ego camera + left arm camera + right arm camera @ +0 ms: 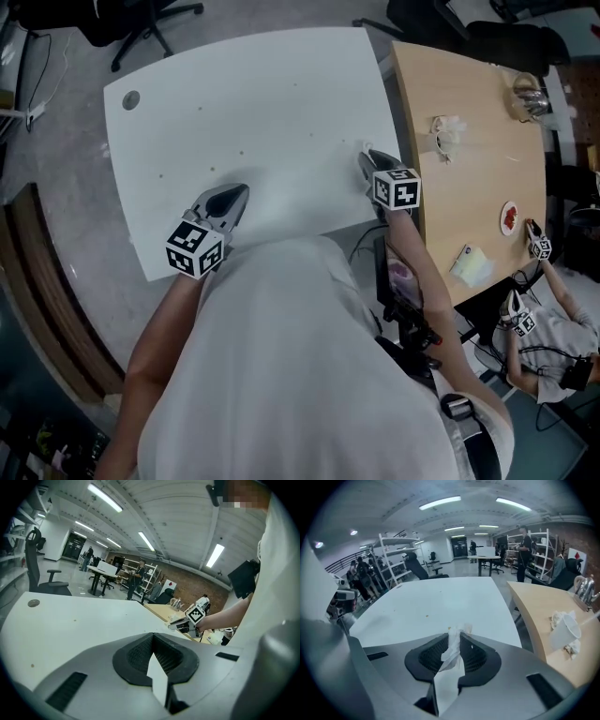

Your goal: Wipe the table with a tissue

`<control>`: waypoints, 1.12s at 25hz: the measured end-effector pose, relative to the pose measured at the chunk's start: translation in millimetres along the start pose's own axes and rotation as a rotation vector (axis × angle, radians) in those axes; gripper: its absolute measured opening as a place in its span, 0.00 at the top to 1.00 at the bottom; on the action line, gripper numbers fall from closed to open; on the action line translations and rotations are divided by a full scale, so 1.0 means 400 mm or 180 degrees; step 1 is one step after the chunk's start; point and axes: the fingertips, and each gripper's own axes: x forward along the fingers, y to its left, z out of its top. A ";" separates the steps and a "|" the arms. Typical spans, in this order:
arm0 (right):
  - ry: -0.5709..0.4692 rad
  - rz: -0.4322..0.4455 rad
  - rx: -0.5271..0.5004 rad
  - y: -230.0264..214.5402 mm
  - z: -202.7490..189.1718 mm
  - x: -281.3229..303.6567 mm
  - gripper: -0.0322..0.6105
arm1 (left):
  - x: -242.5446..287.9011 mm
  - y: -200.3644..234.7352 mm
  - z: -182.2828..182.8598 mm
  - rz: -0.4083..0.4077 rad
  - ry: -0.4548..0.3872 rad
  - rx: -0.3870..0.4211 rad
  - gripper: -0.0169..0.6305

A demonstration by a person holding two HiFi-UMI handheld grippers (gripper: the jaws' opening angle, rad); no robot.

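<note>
Crumpled white tissue [451, 660] pinched in my right claw [458, 637] at right edge of white tabletop [262, 103], ready for wiping; left claw [153, 639] clenched, empty.

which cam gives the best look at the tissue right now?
Right gripper view: the tissue is close up, pinched between the shut jaws of the right claw. The head view shows only a small white scrap at that claw's tip. The left gripper view shows that claw far off, tissue too small to tell.
</note>
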 end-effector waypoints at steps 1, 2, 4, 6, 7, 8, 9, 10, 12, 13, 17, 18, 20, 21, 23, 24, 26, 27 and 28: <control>0.0030 0.0065 -0.0072 0.001 0.002 0.011 0.85 | 0.001 -0.002 -0.001 0.0039 0.0011 -0.0001 0.96; 0.0070 0.0121 -0.0132 -0.001 0.002 0.022 0.85 | 0.003 -0.004 -0.004 0.0081 0.0025 -0.0006 0.96; 0.0163 0.0215 -0.0247 -0.008 0.001 0.046 0.85 | 0.009 -0.006 -0.010 0.0173 0.0042 -0.0030 0.96; 0.0234 0.0292 -0.0420 -0.016 0.001 0.069 0.85 | 0.018 -0.015 -0.012 0.0255 0.0042 -0.0058 0.96; 0.0259 0.0323 -0.0544 -0.019 0.003 0.079 0.85 | 0.024 -0.021 -0.012 0.0286 0.0042 -0.0068 0.96; 0.0284 0.0345 -0.0692 -0.022 0.006 0.090 0.85 | 0.030 -0.028 -0.012 0.0311 0.0045 -0.0076 0.96; 0.0314 0.0357 -0.0857 -0.024 0.009 0.101 0.85 | 0.036 -0.034 -0.012 0.0332 0.0050 -0.0082 0.96; 0.0350 0.0368 -0.1030 -0.025 0.012 0.112 0.85 | 0.040 -0.040 -0.012 0.0353 0.0058 -0.0083 0.96; 0.0447 0.0425 -0.1359 -0.022 0.014 0.133 0.85 | 0.045 -0.046 -0.012 0.0406 0.0071 -0.0084 0.96; 0.0493 0.0463 -0.1501 -0.019 0.015 0.142 0.85 | 0.047 -0.047 -0.012 0.0439 0.0073 -0.0089 0.96; 0.0627 0.0559 -0.1893 -0.009 0.025 0.155 0.85 | 0.052 -0.048 -0.014 0.0580 0.0060 -0.0141 0.96; 0.0654 0.0578 -0.1959 -0.007 0.026 0.156 0.85 | 0.054 -0.049 -0.015 0.0612 0.0058 -0.0157 0.96; 0.0700 0.0616 -0.2021 -0.005 0.025 0.156 0.85 | 0.059 -0.054 -0.015 0.0660 0.0049 -0.0189 0.96; 0.0716 0.0631 -0.2026 -0.004 0.026 0.156 0.85 | 0.062 -0.056 -0.014 0.0672 0.0043 -0.0200 0.96; 0.0729 0.0668 -0.2029 -0.001 0.028 0.156 0.85 | 0.071 -0.062 -0.012 0.0679 0.0035 -0.0204 0.96; 0.0728 0.0697 -0.2032 0.004 0.031 0.155 0.85 | 0.074 -0.066 -0.012 0.0680 0.0033 -0.0200 0.96; 0.0747 0.0766 -0.2038 0.017 0.030 0.153 0.85 | 0.079 -0.074 -0.012 0.0684 0.0031 -0.0192 0.96; 0.0776 0.0802 -0.2034 0.024 0.026 0.153 0.85 | 0.080 -0.076 -0.012 0.0688 0.0030 -0.0192 0.96; 0.0818 0.0837 -0.2022 0.029 0.019 0.152 0.85 | 0.082 -0.078 -0.012 0.0693 0.0029 -0.0192 0.96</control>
